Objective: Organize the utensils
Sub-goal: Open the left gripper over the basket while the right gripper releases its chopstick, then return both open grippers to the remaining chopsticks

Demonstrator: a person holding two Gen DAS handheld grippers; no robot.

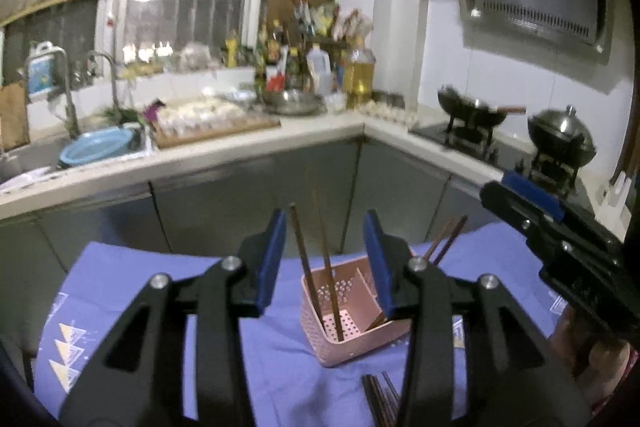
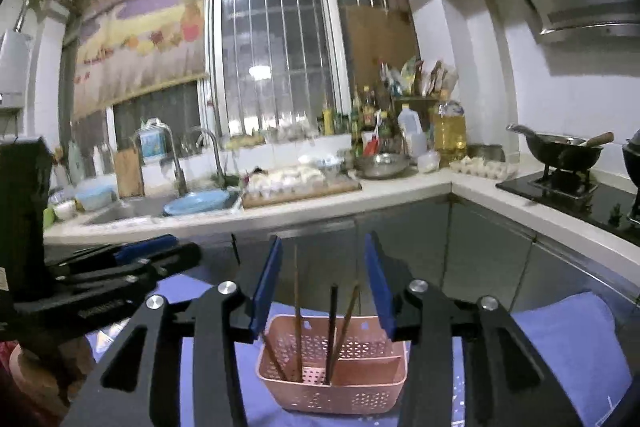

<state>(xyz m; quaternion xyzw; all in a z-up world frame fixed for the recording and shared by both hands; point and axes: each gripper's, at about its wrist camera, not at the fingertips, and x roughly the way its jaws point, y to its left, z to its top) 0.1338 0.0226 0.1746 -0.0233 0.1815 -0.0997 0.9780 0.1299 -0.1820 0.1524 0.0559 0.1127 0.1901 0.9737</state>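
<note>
**Left wrist view: chopsticks partly binned, more still loose on the cloth**

Left wrist view shows a purple cloth [image 1: 280, 359] covering the near work surface, kitchen counter [image 1: 256, 139] and sink far behind.

Pink basket [image 1: 352, 311] sits mid-cloth, perforated, split by a divider into compartments. Several chopsticks [image 1: 320, 267] stand upright or leaning in it; the right wrist view shows about four sticks, most in the left compartment. Exact count unclear, frames are blurred.

Left gripper [image 1: 326, 259] hangs just above and on the near side of the basket, jaws partly apart. Sticks show in the gap between the blue pads, but the pads don't press on them; nothing held.

Right gripper [image 2: 322, 283] same picture: jaws partly apart, over the basket, sticks visible between the pads, no contact, nothing gripped.

Leftovers: a bundle of loose chopsticks [image 1: 380, 399] lies on the cloth near the basket's near side. Another pair [image 1: 446, 239] shows past the basket's far right edge; can't tell if those lie on the cloth or lean out of the basket.

Judgement: roughly midway. First batch is in; the near bundle at least remains to be picked and dropped in.
</note>
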